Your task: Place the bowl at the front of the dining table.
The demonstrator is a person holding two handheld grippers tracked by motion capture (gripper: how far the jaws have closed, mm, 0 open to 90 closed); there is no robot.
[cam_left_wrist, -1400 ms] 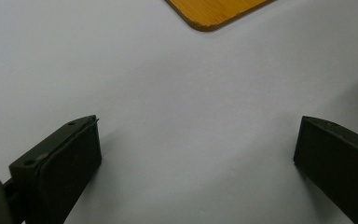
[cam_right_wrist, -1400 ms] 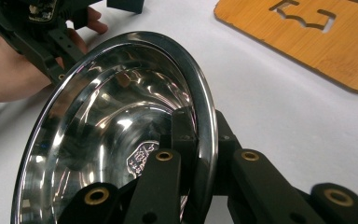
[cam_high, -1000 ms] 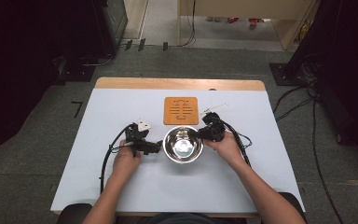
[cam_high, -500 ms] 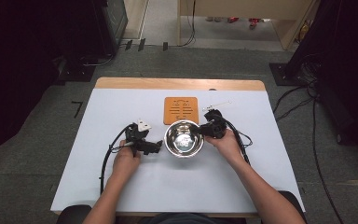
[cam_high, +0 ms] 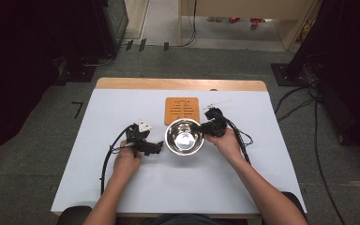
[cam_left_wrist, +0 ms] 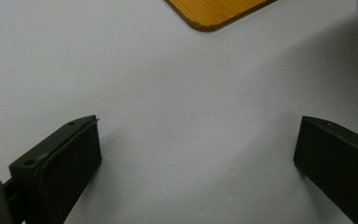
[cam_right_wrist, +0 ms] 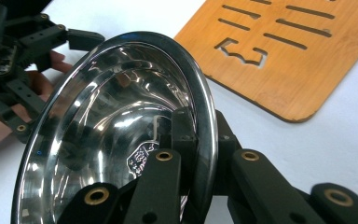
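We see steel bowl shifted slightly up-surface since a second ago, now near wooden board. Right hand-held gripper clamped on bowl rim, one jaw inside, one outside. Left hand-held gripper jaws apart, empty, just beside bowl on white surface. We judge bowl being carried toward board.
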